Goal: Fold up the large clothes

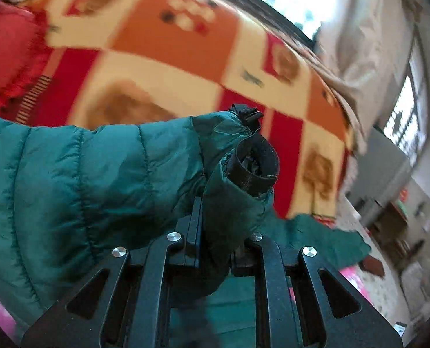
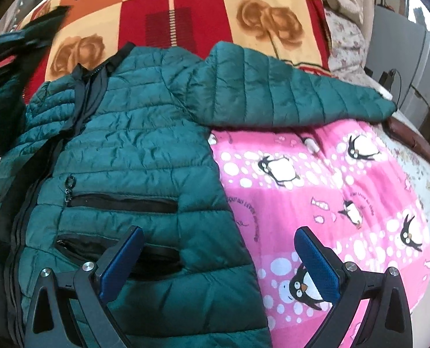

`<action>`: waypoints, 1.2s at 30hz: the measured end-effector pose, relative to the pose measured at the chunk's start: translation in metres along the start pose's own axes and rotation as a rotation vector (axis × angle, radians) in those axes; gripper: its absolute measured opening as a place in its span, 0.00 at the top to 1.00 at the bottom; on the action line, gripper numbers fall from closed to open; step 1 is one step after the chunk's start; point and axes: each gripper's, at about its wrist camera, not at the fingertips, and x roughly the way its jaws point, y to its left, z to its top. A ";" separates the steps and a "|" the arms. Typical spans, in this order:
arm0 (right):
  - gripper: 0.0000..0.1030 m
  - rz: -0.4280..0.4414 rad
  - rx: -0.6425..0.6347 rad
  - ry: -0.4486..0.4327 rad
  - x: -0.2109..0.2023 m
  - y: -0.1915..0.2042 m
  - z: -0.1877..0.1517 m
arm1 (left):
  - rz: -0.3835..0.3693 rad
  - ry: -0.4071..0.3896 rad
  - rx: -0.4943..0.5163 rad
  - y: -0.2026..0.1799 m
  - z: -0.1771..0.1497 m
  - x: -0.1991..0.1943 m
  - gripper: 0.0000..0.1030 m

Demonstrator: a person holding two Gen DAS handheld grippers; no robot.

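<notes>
One sleeve is pinched at the cuff in the left gripper, running off to its left. The right gripper hangs spread wide over the jacket hem, its other sleeve stretched far right.

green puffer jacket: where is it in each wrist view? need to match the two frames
Left wrist: green puffer jacket fills the left and centre; its sleeve cuff is clamped in the left gripper.
Right wrist: jacket lies spread over the left half, one sleeve reaching right; right gripper open over its hem.
Shared landmark: orange-red rose blanket.
</notes>
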 end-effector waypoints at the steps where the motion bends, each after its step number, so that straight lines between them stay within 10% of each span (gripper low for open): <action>1: 0.00 0.005 0.004 0.008 0.001 -0.001 0.000 | -0.021 0.023 0.005 -0.009 -0.007 0.013 0.88; 15: 0.00 -0.006 -0.002 0.059 0.020 -0.005 -0.001 | -0.123 0.348 -0.020 -0.037 -0.086 0.131 0.87; 21: 0.00 -0.023 0.009 0.064 0.023 -0.004 0.003 | -0.190 0.417 -0.053 -0.043 -0.087 0.128 0.41; 26: 0.00 -0.045 0.046 -0.018 0.008 -0.007 0.010 | -0.250 0.382 -0.069 -0.045 -0.075 0.076 0.37; 36: 0.00 0.169 -0.034 -0.156 0.007 0.056 0.097 | 0.334 -0.049 -0.226 0.083 -0.022 -0.029 0.37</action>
